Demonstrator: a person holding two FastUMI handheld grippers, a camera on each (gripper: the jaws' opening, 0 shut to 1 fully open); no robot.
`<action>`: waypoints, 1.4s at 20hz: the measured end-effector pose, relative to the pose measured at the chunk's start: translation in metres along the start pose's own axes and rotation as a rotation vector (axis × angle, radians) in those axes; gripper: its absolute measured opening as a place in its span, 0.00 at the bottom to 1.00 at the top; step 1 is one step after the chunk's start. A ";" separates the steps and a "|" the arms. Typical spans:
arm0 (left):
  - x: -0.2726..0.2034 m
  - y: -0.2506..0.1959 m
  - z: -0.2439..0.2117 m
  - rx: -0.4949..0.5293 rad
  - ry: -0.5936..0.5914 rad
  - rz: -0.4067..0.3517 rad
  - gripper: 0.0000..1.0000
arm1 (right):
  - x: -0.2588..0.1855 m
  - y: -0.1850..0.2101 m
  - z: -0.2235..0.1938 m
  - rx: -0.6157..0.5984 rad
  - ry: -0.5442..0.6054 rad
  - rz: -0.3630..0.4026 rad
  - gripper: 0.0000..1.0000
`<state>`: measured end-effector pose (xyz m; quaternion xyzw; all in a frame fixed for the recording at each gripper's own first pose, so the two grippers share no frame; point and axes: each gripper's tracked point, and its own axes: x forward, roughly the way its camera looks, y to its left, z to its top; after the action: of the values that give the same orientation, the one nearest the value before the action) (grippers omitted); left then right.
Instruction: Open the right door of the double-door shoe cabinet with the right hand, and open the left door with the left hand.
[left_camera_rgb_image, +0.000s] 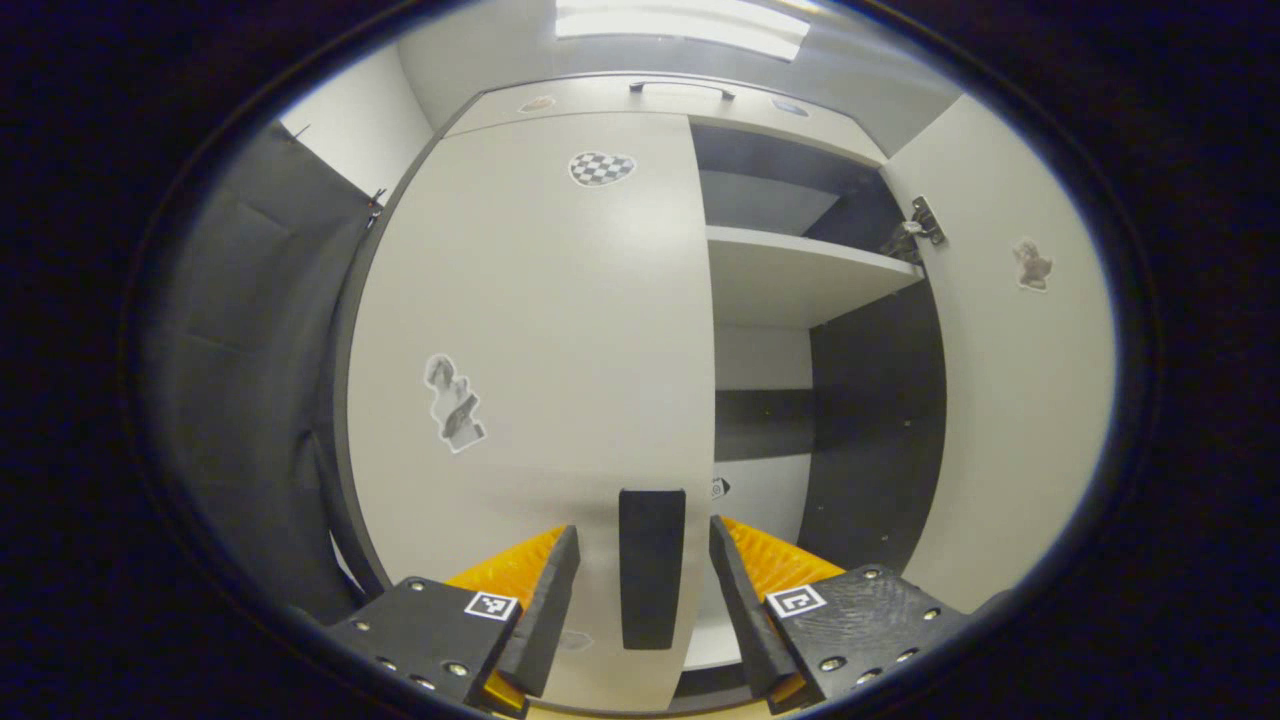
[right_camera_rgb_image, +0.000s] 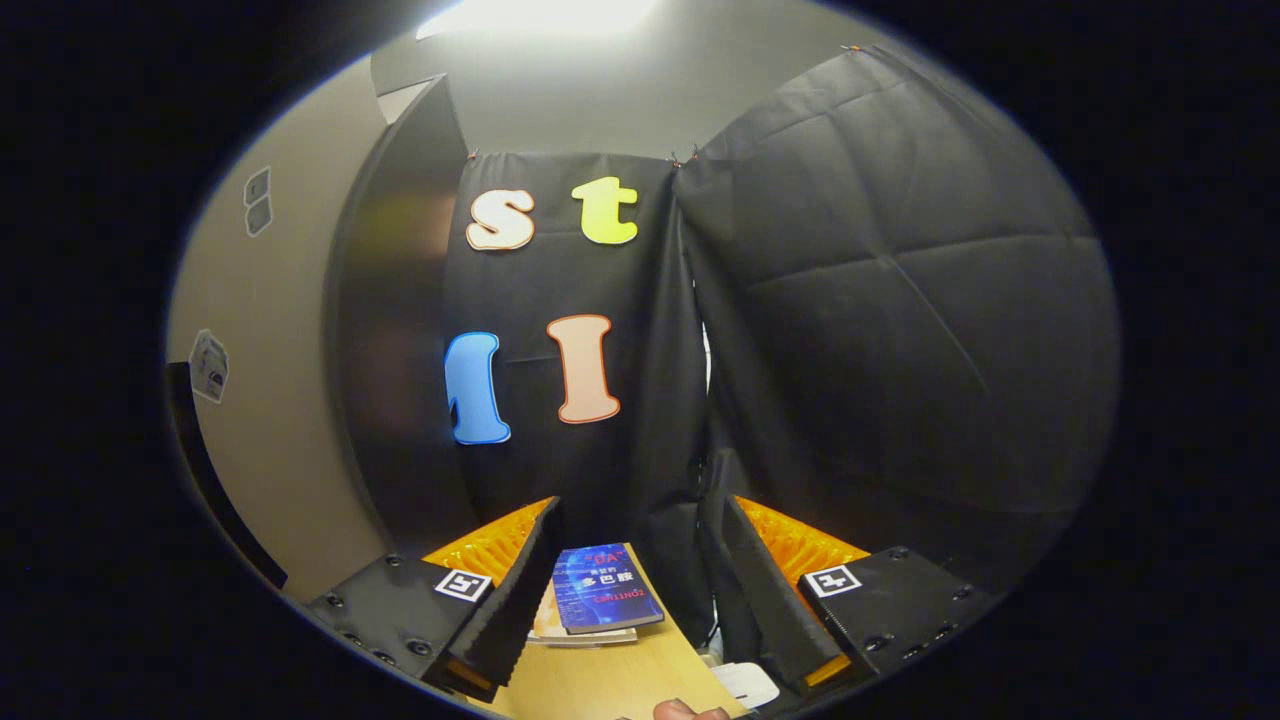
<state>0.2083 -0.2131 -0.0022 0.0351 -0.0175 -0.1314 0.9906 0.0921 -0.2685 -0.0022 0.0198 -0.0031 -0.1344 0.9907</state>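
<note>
**One door open, one door to go**

In the left gripper view, the left gripper sits right in front of the left door of the shoe cabinet. This door looks closed. A dark handle on the door's edge stands between the two fingers. The fingers are apart, one on each side of the handle, and I cannot see them pressing on it. I think they are placed like this so they can squeeze the handle and pull. To the right of the left door, the right door is swung open, so a shelf shows inside.

In the right gripper view, the right gripper points away from the cabinet, toward the black cloth wall. Its fingers are apart and hold nothing, probably because its door is done. A book lies on a wooden table below it.
</note>
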 end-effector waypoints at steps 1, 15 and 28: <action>0.002 0.000 -0.002 0.020 0.005 0.014 0.73 | 0.006 0.000 -0.005 0.012 0.013 0.011 0.98; 0.010 0.001 -0.012 0.037 0.028 0.079 0.22 | 0.069 0.025 -0.036 0.017 0.140 0.174 0.98; -0.011 0.003 -0.012 0.007 0.014 -0.020 0.07 | 0.002 0.059 -0.034 -0.010 0.107 0.175 0.98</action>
<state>0.1989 -0.2067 -0.0140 0.0396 -0.0105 -0.1410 0.9892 0.1103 -0.2111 -0.0335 0.0216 0.0490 -0.0461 0.9975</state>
